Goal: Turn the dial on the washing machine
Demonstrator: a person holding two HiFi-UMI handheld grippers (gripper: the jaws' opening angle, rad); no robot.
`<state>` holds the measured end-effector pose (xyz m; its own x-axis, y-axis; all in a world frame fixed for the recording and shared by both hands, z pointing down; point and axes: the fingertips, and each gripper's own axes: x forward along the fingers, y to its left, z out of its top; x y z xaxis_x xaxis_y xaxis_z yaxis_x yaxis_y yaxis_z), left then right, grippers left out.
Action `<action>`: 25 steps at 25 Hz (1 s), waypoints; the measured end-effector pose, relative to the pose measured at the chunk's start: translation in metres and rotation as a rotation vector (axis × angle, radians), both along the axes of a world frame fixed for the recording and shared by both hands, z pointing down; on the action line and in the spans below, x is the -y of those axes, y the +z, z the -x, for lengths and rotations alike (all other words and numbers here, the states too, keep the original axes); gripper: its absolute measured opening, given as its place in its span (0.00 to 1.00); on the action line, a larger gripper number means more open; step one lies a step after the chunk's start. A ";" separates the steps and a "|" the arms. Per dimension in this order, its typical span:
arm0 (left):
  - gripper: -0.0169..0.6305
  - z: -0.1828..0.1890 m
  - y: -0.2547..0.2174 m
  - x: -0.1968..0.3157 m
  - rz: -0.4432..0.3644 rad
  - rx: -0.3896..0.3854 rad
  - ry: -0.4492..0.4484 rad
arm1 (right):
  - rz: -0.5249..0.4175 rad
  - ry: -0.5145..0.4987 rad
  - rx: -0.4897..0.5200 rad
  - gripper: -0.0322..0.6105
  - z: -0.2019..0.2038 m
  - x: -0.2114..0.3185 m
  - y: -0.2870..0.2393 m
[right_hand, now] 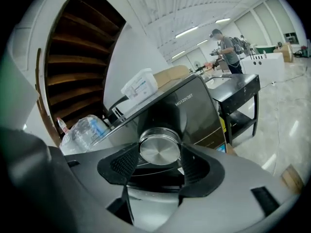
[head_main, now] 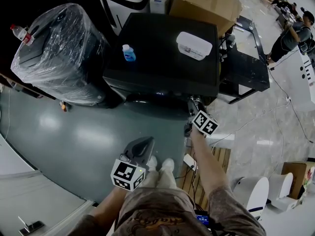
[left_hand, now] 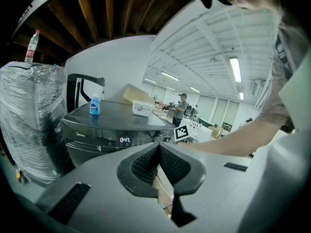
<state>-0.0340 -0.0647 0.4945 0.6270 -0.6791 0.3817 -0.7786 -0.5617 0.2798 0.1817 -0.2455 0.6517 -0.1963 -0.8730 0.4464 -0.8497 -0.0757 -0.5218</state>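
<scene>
Dial (right_hand: 159, 147), just one, gripped by right tongs (right_hand: 159, 154)! Left tongs (left_hand: 158, 152) clenched, empty. Washing machine (head_main: 157, 70) top: one bottle (head_main: 129, 53) ten o'clock, one box (head_main: 194, 45) one o'clock.

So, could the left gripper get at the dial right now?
Probably not. The right gripper is clamped on the dial, covering its sides, and the left gripper hangs shut, low and back from the machine.

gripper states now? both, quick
Left gripper: shut, empty.
Right gripper: shut on the dial.
</scene>
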 end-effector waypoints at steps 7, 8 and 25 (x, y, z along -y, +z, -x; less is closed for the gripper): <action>0.03 -0.001 0.001 -0.002 0.003 0.003 0.001 | -0.050 0.077 0.236 0.46 -0.003 -0.002 0.001; 0.03 0.000 0.001 -0.002 0.002 0.003 0.000 | -0.056 0.087 0.262 0.46 -0.003 -0.002 0.001; 0.03 -0.002 0.004 0.001 0.010 0.009 0.005 | -0.100 0.223 0.671 0.46 -0.006 -0.003 0.008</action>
